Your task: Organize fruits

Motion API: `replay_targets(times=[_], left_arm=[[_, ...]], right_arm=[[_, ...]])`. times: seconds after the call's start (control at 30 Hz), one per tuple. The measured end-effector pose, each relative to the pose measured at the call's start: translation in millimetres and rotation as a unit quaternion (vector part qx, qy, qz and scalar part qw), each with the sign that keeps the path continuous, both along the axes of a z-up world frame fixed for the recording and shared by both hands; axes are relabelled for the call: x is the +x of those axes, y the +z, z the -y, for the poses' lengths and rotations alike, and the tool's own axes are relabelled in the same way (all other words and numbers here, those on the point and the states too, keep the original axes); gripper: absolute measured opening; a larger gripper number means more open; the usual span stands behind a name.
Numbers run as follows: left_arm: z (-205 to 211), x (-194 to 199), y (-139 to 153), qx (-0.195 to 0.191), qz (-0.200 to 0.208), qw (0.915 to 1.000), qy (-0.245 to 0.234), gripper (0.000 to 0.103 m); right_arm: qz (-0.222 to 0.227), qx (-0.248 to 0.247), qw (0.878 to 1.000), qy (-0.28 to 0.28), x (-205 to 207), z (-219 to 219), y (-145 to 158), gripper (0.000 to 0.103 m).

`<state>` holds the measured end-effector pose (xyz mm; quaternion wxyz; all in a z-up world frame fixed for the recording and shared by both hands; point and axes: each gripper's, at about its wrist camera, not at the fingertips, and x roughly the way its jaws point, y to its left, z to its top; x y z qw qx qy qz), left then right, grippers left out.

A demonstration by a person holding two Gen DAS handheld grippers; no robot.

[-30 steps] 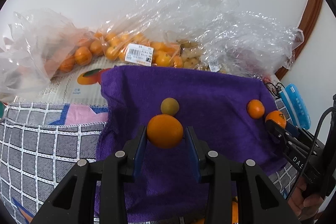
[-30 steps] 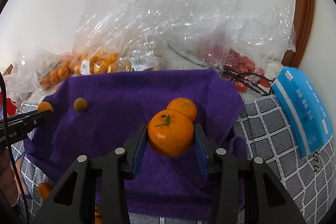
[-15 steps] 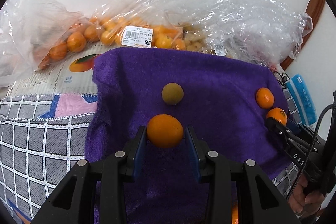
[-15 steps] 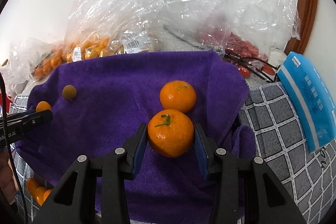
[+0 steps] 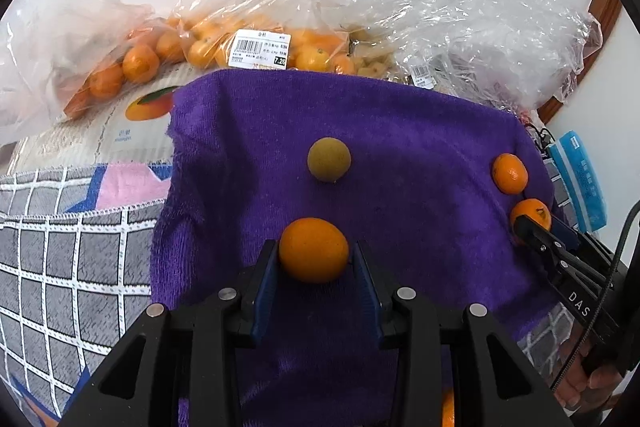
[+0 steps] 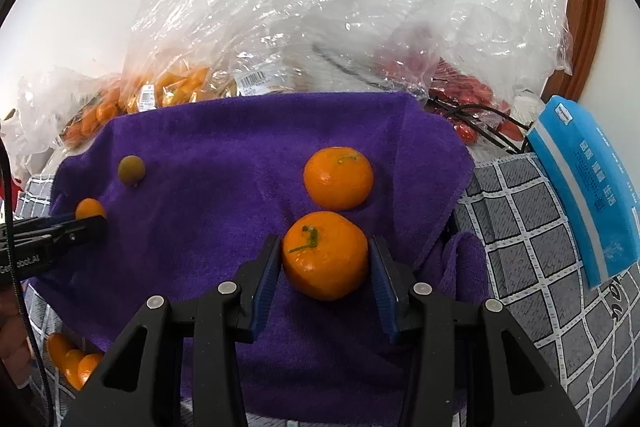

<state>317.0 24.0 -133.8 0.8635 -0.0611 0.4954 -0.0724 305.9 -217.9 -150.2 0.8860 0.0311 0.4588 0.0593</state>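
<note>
Surface: a purple towel (image 5: 420, 147) is lying spread over a grey checked cloth (image 5: 60, 259), with a printed fruit box (image 5: 132, 131) showing at its far left edge.
Room: a plain white wall is standing behind; a brown wooden frame (image 6: 584, 7) is running up the right side.
Background: clear plastic bags (image 6: 320, 7) are piling up behind the towel, some holding small oranges (image 5: 136, 63) and one bearing a price label (image 5: 261, 49); a blue packet (image 6: 584, 187) is lying on the checked cloth to the right.
Left gripper (image 5: 314, 259): its jaws are clamping a smooth orange kumquat (image 5: 314, 251) just above the towel.
Right gripper (image 6: 325, 259): its jaws have just been opening; a stemmed mandarin (image 6: 325, 255) is sitting between them on the towel, and a gap is showing at the right pad.
Loose fruit: a second mandarin (image 6: 338, 177) is resting just beyond the stemmed one; a dull green-brown round fruit (image 5: 329, 159) is lying just beyond the kumquat.
</note>
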Motion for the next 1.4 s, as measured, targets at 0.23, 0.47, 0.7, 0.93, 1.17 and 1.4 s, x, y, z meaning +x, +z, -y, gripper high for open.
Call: replay_targets(times=[0.23,0.47,0.7,0.93,1.17,1.4], left_arm=[[-3,-20,23,0.010,0.024,0.9996,0.002,0.054],[-5,-57,50,0.009,0.056,0.9984,0.004,0.054],[-15,-106,76,0.005,0.097,0.9952,0.010,0.054],[-20,-148,83,0.009,0.121,0.9924,0.021,0.054],[-24,-181,71,0.018,0.126,0.9917,0.020,0.054],[-38,-191,60,0.005,0.113,0.9924,0.050,0.054]], right_arm=[[0.027,-0.017,0.999,0.013,-20,-12,31,0.063],[0.055,-0.011,0.998,0.007,-52,-13,65,0.068],[0.082,-0.029,0.996,0.007,-96,-13,93,0.068],[0.088,-0.011,0.996,0.000,-133,-9,107,0.068],[0.084,0.000,0.996,0.020,-157,-13,108,0.068],[0.076,0.014,0.997,0.029,-163,-17,97,0.067]])
